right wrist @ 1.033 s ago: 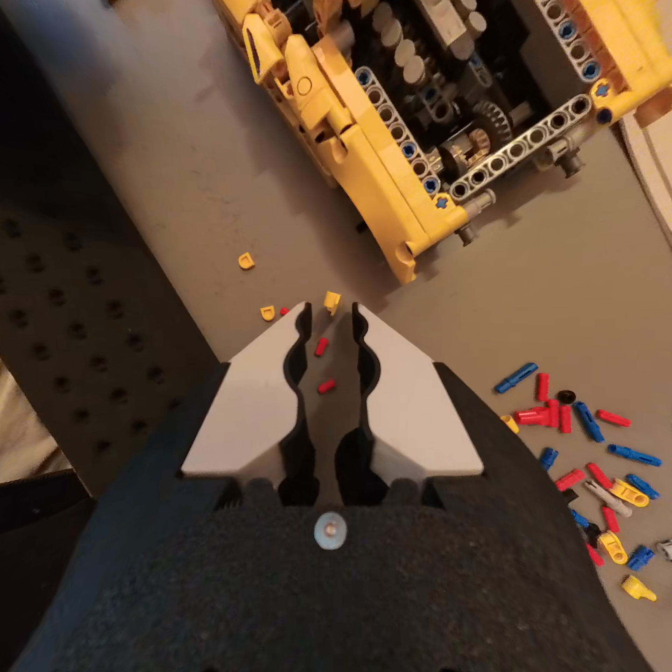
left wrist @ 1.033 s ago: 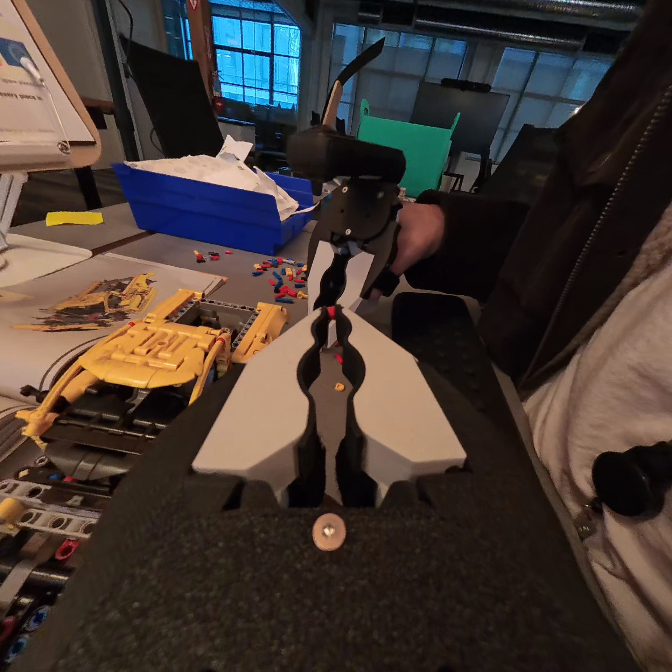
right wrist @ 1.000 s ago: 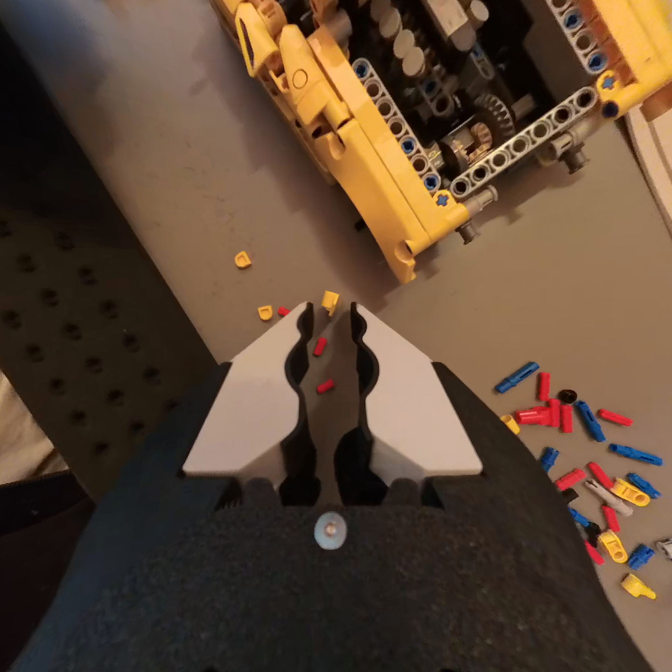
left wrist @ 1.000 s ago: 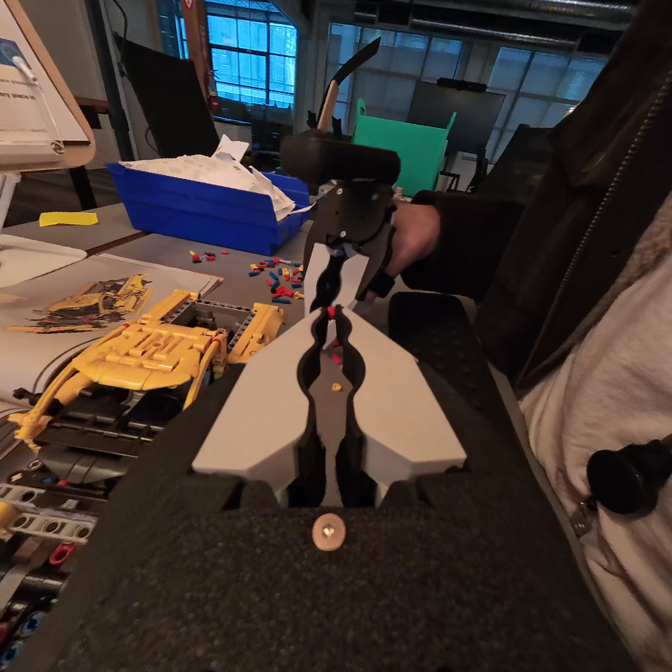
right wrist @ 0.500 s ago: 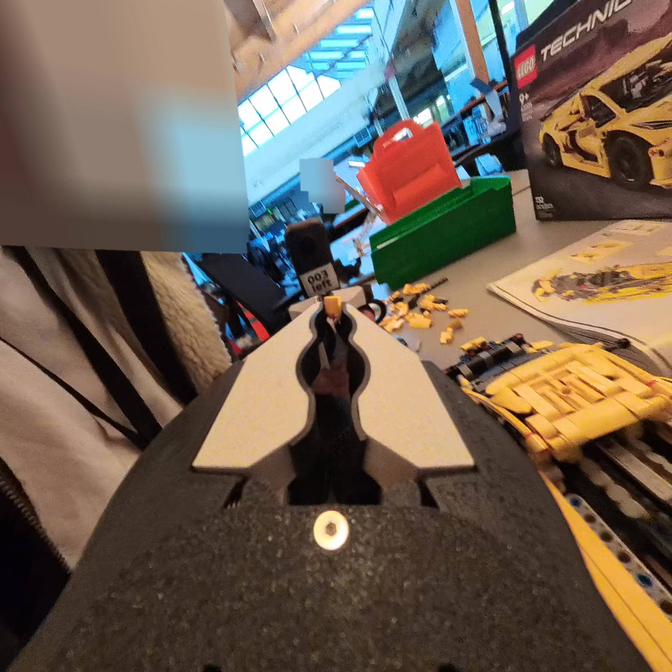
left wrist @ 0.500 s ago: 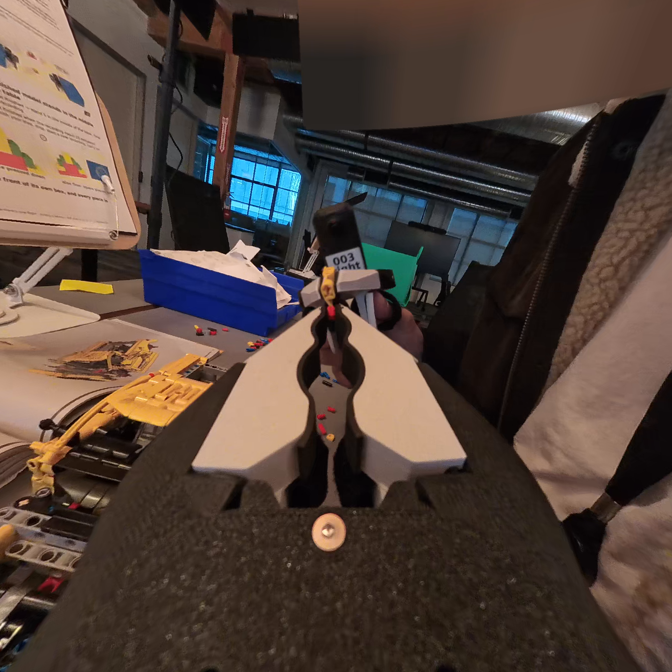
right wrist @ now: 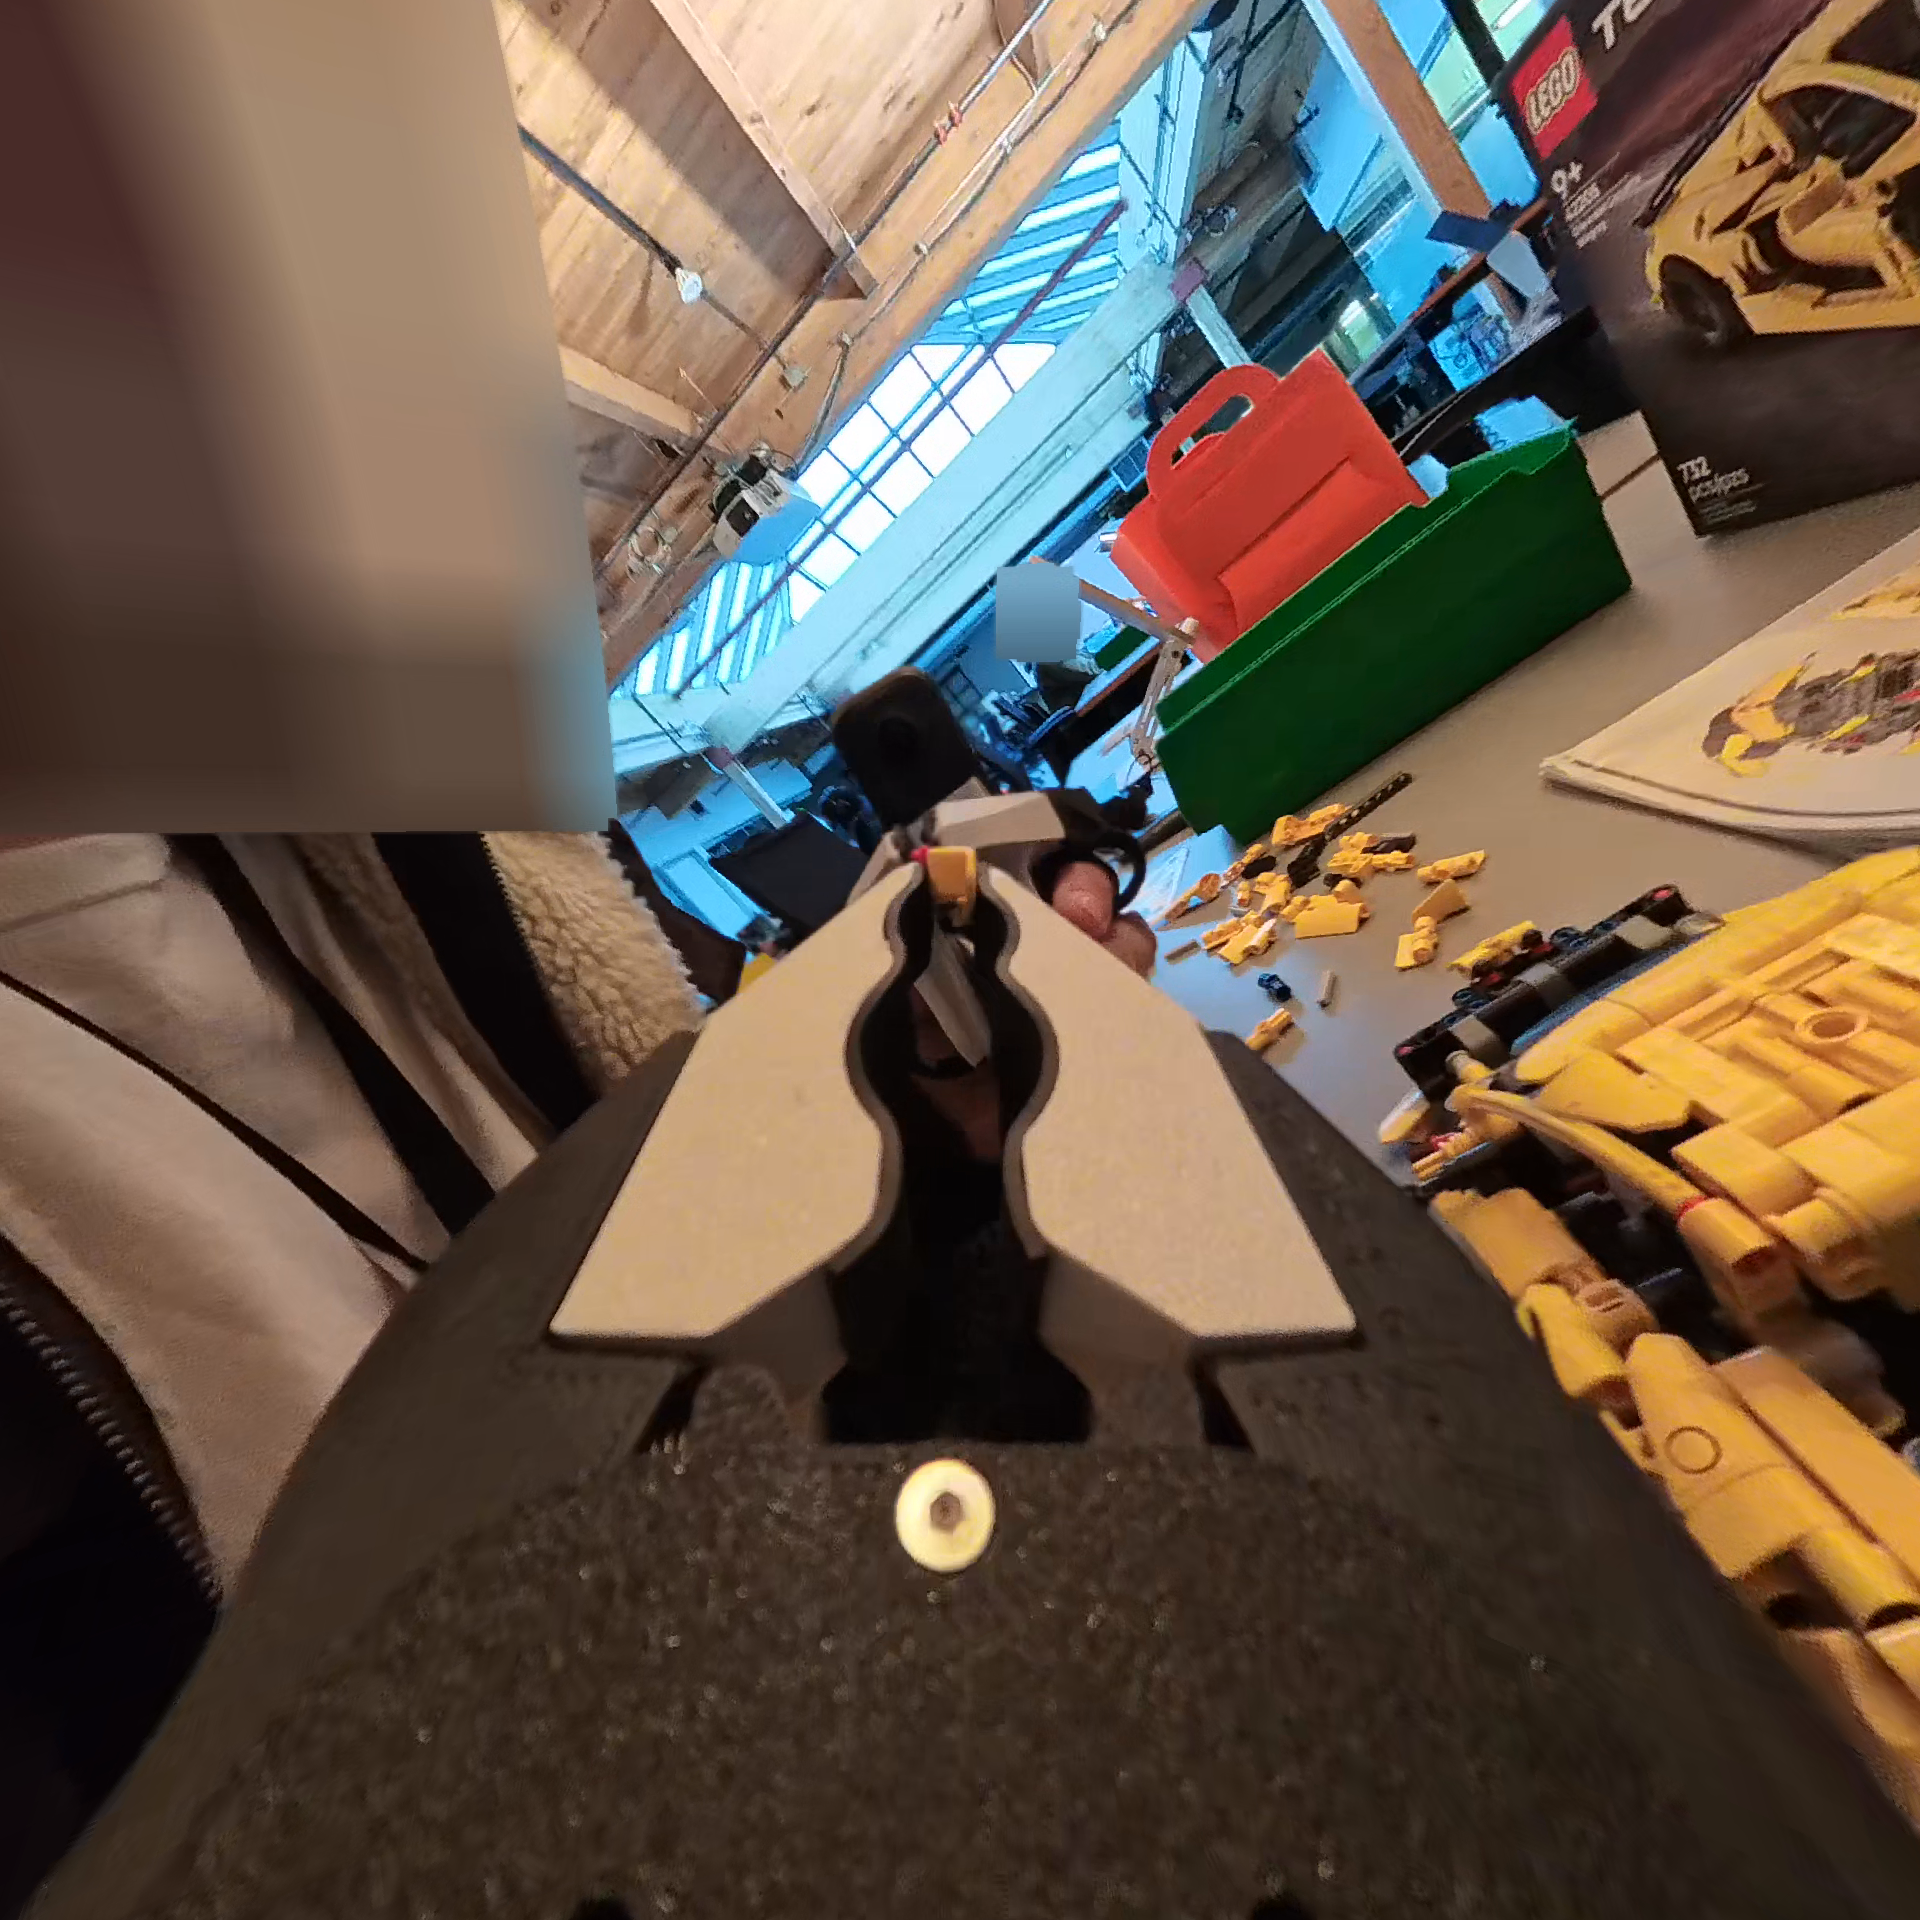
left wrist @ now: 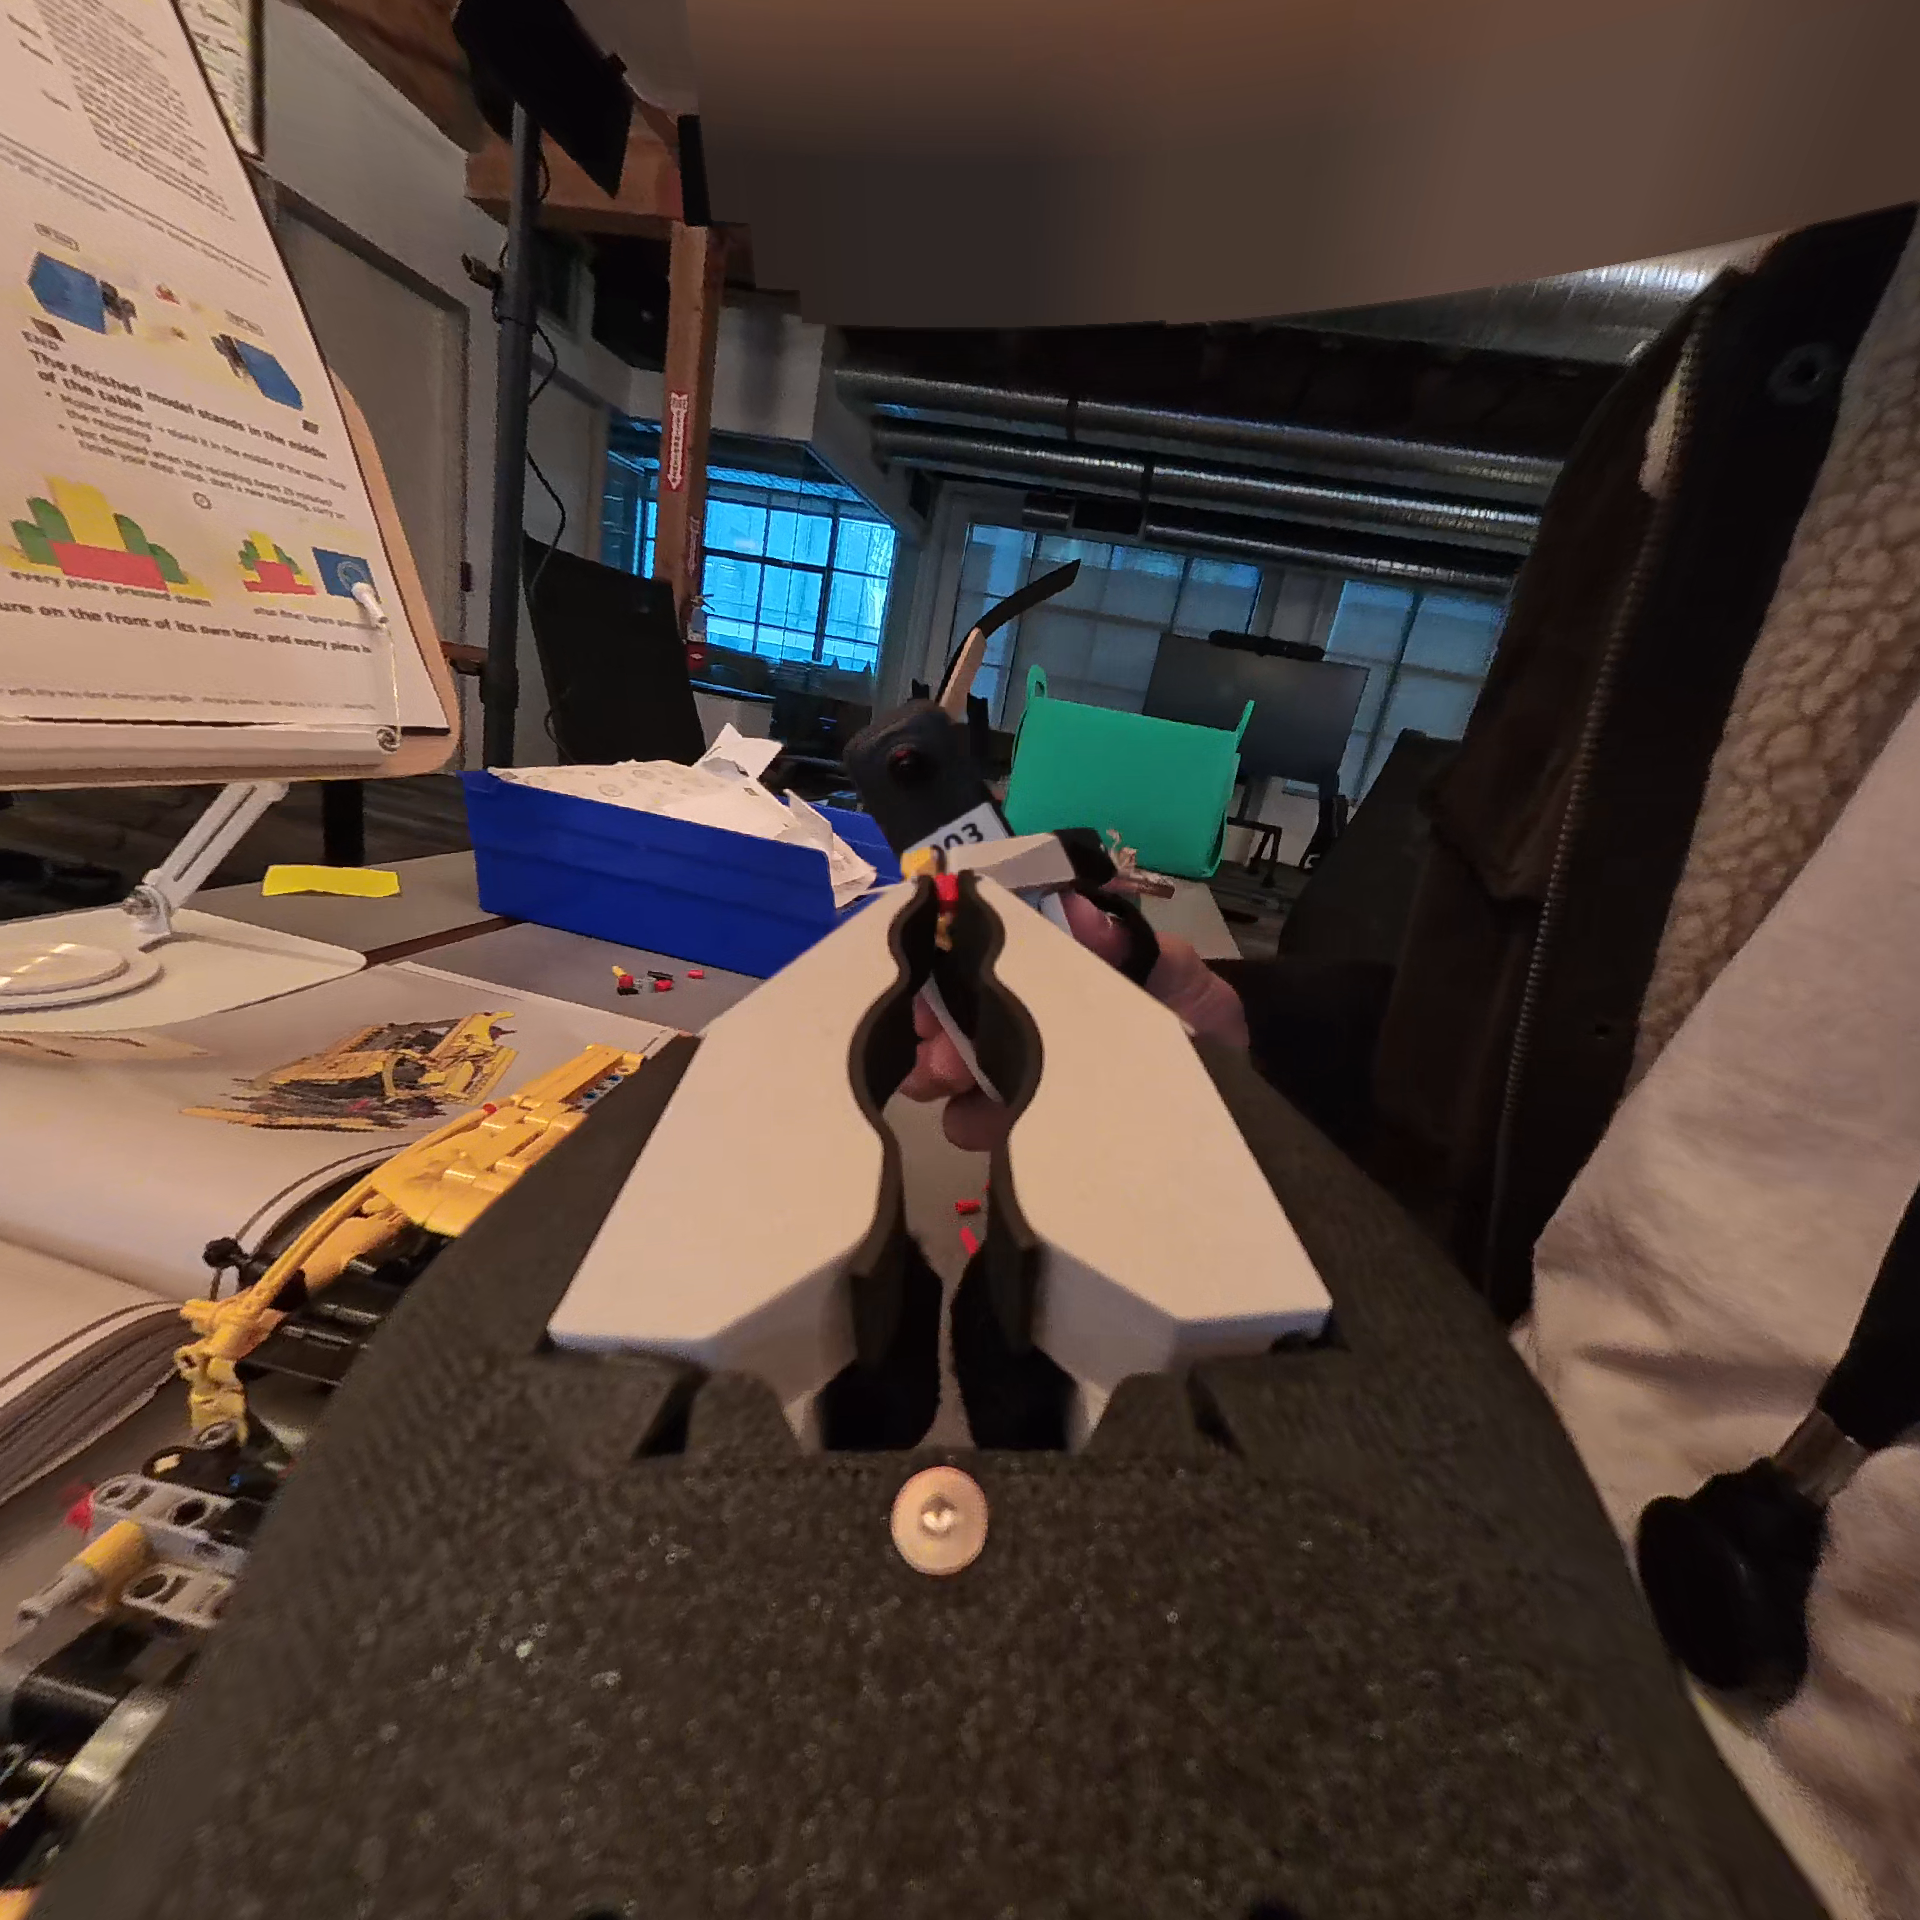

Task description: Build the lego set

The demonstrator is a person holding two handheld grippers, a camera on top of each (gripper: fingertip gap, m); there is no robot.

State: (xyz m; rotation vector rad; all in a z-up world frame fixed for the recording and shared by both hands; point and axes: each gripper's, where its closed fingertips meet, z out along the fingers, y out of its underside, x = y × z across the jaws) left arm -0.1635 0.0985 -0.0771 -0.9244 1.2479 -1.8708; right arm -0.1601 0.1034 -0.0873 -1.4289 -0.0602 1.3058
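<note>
Two hand-held grippers meet tip to tip above the yellow car model [left wrist: 457,1174], left hand-held gripper [left wrist: 945,902] pinching a red pin [left wrist: 944,888], right hand-held gripper [right wrist: 951,871] a yellow piece [right wrist: 951,868], apparently for joining.

A large workshop hall lies behind the table; in the left wrist view, multi-pane windows [left wrist: 795,582] glow blue at the centre of the frame, with more panes to the right behind a dark screen [left wrist: 1262,701]; grey ducts [left wrist: 1195,457] run across the upper right under a dark ceiling; a wooden post [left wrist: 686,416] and a black pole [left wrist: 509,416] rise at upper centre-left; a dark chair back [left wrist: 613,665] stands below the windows. In the right wrist view, a plank ceiling with timber beams [right wrist: 831,135] fills the top centre; a bright skylight band [right wrist: 935,395] slants beneath it; the grey tabletop [right wrist: 1455,831] spreads at right.
</note>
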